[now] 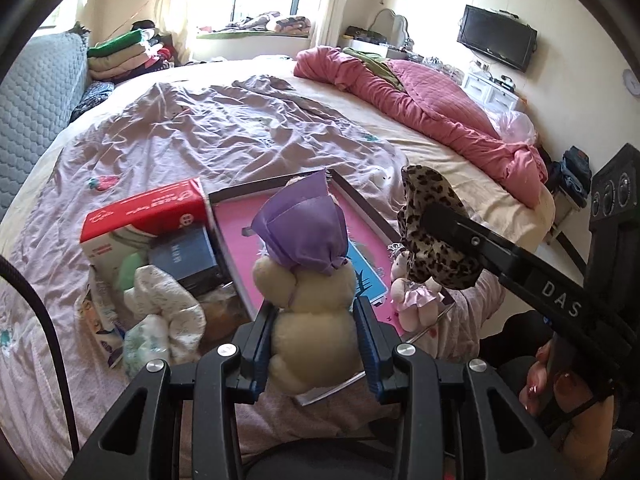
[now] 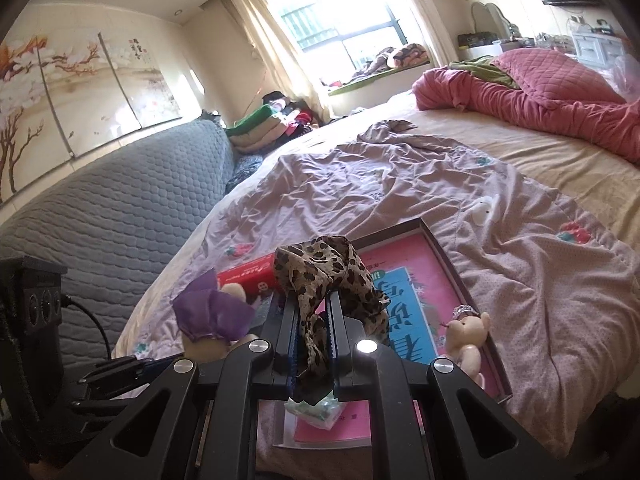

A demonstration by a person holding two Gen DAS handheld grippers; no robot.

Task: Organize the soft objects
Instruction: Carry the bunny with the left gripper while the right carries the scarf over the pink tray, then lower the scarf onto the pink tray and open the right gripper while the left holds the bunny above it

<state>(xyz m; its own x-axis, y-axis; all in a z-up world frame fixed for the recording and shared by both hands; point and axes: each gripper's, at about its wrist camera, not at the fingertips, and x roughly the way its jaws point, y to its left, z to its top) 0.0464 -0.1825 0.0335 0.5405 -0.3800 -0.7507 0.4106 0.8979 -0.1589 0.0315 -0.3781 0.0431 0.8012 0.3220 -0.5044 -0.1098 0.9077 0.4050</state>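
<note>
Left gripper (image 1: 316, 344): I have its fingers pinching the cream plush bear (image 1: 310, 308) by the lower body, 1 pad on each flank; the bear sits upright with its back to my left wrist camera.
Bear's head: wrapped in a purple cloth (image 1: 302, 232) bunched at the neck.
Right gripper (image 2: 314, 344): my fingers are pressed nearly together on a leopard-print scarf (image 2: 328, 280); the fabric bunches above the tips and a strip runs down between the pads.
Right gripper from the left wrist view: it comes in from 4 o'clock, with the scarf hanging off its tip at about 2 o'clock of the bear.
Pink board (image 2: 404, 292): a dark-framed panel lying flat on the lilac sheet (image 1: 192, 136), behind both held items.
Small pink doll (image 2: 468, 336): sits at the board's near right edge, at 3 o'clock of the scarf in my right wrist view.
Red box (image 1: 148, 208): at 10 o'clock of the bear, open side toward me, a dark blue book (image 1: 188, 256) beside it.
White cloths (image 1: 164, 308): crumpled at 9 o'clock of the bear.
Red quilt (image 1: 420, 108): heaped along the bed's far right, around 1 o'clock.
Hand (image 1: 560, 396): a person's fingers wrap the right gripper's handle at 4 o'clock.
</note>
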